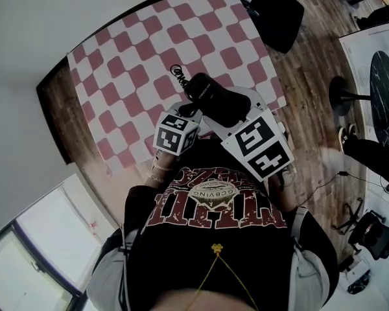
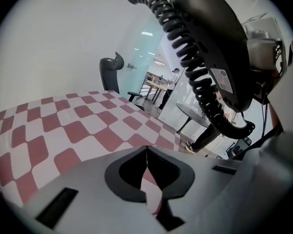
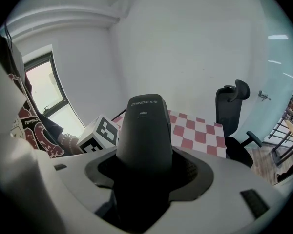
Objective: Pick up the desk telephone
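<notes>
While clamped between the jaws of the right gripper (image 3: 145,172), the black telephone handset (image 3: 145,130) stands raised off the red-and-white checked tablecloth (image 1: 149,50), over its near edge.
Coiled cord (image 2: 185,57): trails from the handset toward the far left.
Left gripper (image 2: 146,152): jaws closed tip to tip, empty, just left of the handset.
Office chair (image 1: 272,11): black, at the table's far right corner.

Matt black plastic handset (image 3: 145,130), glossy coiled cord (image 2: 198,82), checked cloth (image 1: 149,50), seemingly wood floor (image 1: 305,76)
</notes>
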The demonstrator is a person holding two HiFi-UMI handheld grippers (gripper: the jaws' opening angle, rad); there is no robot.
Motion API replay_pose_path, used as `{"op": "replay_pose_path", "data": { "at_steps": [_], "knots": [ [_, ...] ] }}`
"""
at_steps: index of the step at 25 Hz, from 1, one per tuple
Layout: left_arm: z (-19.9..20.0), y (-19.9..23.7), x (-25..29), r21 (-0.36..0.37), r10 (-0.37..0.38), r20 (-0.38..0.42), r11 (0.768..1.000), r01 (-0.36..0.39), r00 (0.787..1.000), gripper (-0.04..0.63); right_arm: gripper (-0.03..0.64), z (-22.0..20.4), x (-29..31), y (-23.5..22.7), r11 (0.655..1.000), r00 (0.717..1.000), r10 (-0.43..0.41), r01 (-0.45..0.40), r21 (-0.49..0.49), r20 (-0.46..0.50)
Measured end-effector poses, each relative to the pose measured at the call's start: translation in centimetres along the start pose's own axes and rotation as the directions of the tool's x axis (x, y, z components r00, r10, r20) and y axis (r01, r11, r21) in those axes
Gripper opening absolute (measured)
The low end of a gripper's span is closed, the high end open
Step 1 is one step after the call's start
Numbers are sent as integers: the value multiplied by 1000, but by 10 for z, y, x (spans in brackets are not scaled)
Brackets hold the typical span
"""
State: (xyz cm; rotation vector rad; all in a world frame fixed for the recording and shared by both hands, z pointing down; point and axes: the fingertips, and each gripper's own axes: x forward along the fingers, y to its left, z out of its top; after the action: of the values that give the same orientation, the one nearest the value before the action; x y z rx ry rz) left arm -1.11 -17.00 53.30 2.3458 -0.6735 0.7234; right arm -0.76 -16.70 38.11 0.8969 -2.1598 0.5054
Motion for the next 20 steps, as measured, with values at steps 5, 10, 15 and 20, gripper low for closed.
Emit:
{"op": "replay_pose_path", "data": {
  "at_steps": [5, 10, 15, 20],
  "knots": [
    [0, -4, 5, 19, -17, -19, 1000, 18, 1000, 8, 284, -4, -1, -5, 1000, 1000, -4, 4, 17, -5],
    [-2, -5, 7, 25, -30, -39, 999, 31, 999, 8, 284, -13, 0, -12, 999, 1000, -9, 10, 40, -25],
    [-1, -4, 9, 25, -29, -35, 999, 30, 999, 8, 284, -18, 1, -16, 999, 999, -20, 22, 41, -43],
    [0, -6, 8, 22, -31, -35, 999, 31, 999, 8, 284, -19, 2, -16, 999, 999, -22, 23, 33, -49]
  ]
}}
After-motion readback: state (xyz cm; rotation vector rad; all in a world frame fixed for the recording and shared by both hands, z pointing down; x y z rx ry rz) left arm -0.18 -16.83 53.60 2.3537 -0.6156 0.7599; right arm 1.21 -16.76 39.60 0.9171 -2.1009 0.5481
